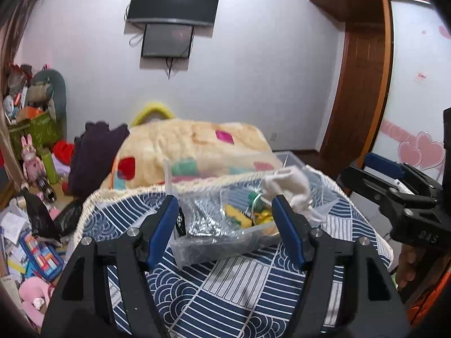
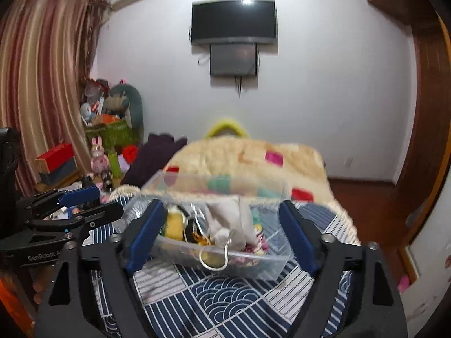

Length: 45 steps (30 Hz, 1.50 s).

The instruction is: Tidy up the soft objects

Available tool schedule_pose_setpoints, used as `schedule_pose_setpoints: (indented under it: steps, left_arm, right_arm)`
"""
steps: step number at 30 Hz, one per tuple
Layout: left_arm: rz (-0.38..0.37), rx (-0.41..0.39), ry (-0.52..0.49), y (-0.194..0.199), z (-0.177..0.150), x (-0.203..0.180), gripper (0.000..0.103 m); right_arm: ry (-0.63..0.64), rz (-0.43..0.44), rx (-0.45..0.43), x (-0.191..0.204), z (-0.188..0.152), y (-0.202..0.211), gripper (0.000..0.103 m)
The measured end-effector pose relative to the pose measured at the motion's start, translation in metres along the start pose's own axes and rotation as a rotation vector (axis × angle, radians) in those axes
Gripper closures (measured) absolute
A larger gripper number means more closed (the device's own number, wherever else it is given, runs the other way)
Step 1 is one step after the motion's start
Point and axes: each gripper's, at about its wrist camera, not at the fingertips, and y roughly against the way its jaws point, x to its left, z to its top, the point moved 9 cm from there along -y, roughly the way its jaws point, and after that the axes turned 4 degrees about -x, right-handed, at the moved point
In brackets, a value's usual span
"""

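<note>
Grippers, left (image 1: 224, 219) and right (image 2: 221, 232), gape empty before the clear box (image 2: 225, 259). Pinch the white cloth (image 2: 228, 222) inside it, avoiding the metal hook (image 2: 215, 259).

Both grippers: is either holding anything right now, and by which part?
Nothing is held. The left gripper and right gripper are both open, hovering before the clear bin.

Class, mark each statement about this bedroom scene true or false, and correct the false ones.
1. Both tools are open. True: the left tool and the right tool have their jaws spread.
2. The clear plastic box sits on the floor. False: it sits on the blue patterned cloth.
3. A screen hangs on the wall. True.
4. The box is empty. False: it holds small items, including a white fabric piece.
</note>
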Motion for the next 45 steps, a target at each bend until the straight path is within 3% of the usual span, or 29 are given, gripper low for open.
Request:
schedule_pose_setpoints:
  steps: [7,10,12,21,45]
  left_arm:
    - [0.002,-0.090,-0.035,0.033,0.019,-0.012,0.028]
    - [0.008,-0.115,-0.039,0.043,0.023,-0.013,0.023]
    - [0.013,-0.128,-0.044,0.048,0.023,-0.016,0.016]
    - [0.029,-0.145,-0.073,0.052,0.017,-0.022,0.005]
    - [0.031,-0.142,-0.063,0.052,0.013,-0.025,0.002]
  right_arm:
    - [-0.009,0.016,-0.080,0.004,0.014,0.023,0.019]
    - [-0.020,0.009,-0.110,0.004,0.014,0.030,0.011]
    - [-0.019,-0.001,-0.120,0.003,0.014,0.031,0.007]
    - [-0.023,-0.025,-0.110,0.003,0.001,0.030,0.004]
    - [-0.009,-0.042,-0.120,0.000,-0.002,0.038,0.002]
